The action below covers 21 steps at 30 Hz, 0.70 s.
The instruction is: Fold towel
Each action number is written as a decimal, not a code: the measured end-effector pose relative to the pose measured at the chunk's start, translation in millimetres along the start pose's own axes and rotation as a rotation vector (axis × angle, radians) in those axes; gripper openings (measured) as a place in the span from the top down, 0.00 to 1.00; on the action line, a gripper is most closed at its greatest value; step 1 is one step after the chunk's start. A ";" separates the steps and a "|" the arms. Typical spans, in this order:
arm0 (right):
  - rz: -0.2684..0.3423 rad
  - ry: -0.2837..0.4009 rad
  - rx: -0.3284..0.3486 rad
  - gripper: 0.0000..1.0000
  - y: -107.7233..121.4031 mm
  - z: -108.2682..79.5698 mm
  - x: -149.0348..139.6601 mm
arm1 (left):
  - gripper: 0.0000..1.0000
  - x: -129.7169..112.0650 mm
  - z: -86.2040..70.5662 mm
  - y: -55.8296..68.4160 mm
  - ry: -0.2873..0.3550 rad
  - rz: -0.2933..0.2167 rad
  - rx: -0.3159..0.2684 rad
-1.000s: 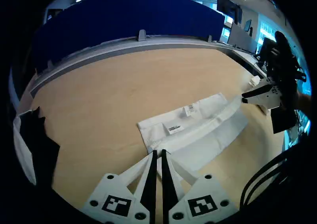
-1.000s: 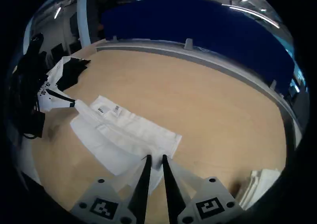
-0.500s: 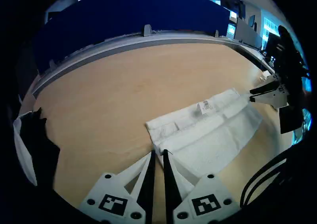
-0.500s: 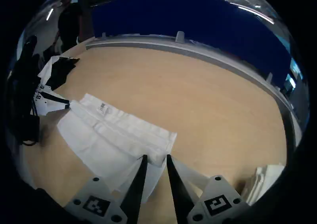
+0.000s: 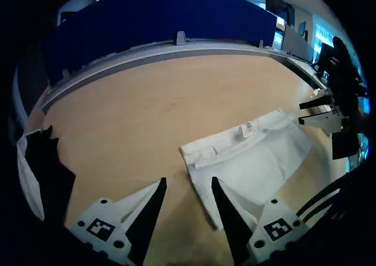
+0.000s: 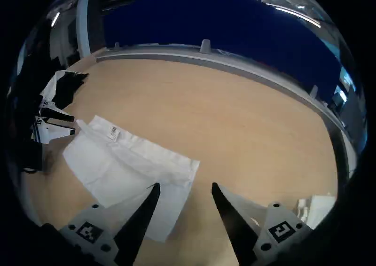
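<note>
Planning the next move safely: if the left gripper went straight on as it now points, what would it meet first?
Probably the flat white cloth towel: its edge lies just ahead of the open left gripper, though depth is unclear.

White rectangular cloth towel (image 5: pixel 256 160): soft, matt, lightly textured. Pale wood-grain tabletop (image 5: pixel 155 106): smooth, satin sheen. Dark blue partition (image 5: pixel 155 17) at 12 o'clock: matt, fabric-like. Black cloth (image 5: pixel 47 172) at 9 o'clock: matt.

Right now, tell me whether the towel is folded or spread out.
Folded: the white towel lies flat on the table with its labelled far edge doubled over the layer beneath.
</note>
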State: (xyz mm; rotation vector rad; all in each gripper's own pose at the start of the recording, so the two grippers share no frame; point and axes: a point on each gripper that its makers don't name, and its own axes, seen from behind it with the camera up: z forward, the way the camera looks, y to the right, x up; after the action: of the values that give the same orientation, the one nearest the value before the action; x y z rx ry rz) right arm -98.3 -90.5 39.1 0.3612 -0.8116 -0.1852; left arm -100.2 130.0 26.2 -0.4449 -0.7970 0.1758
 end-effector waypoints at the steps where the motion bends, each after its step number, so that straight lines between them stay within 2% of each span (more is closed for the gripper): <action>1: 0.001 0.003 -0.004 0.03 0.9 -0.3 1.0 | 0.24 0.1 -0.1 -0.7 0.000 0.001 0.003; 2: 0.002 0.007 -0.008 0.00 2.0 -0.6 2.0 | 0.21 0.2 -0.3 -1.6 0.001 0.003 0.007; 10: 0.000 0.008 -0.001 0.00 -3.8 -3.3 2.3 | 0.14 0.7 -3.3 0.7 0.003 -0.015 -0.002; 21: 0.001 0.008 0.007 0.00 -12.8 -18.9 -6.8 | 0.13 -9.9 -25.1 8.3 -0.002 -0.022 0.002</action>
State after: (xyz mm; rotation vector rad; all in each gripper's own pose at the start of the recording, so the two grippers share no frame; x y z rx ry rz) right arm -89.3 -95.7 17.7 0.3679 -0.8044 -0.1798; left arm -88.8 126.2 0.7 -0.4342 -0.8033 0.1563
